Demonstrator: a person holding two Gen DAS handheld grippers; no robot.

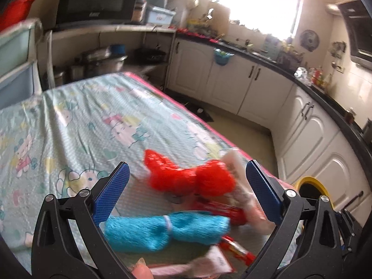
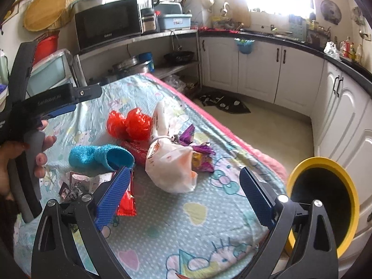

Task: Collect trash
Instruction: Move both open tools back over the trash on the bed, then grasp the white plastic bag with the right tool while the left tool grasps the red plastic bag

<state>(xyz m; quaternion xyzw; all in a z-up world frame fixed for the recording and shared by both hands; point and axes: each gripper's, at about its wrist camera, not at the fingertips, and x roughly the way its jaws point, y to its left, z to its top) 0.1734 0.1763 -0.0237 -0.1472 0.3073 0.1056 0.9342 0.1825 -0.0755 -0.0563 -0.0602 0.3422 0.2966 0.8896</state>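
Trash between wide-spread right gripper

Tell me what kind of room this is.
A home kitchen, most likely: a microwave sits on a shelf, white cabinets run under a dark countertop, and pots are stored below. The work happens on a table with a cartoon-print cover.

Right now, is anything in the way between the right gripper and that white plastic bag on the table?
Nothing visible is. The right gripper is open and faces the white plastic bag across bare tablecloth. The red wrapper lies by its left finger, off to the side.
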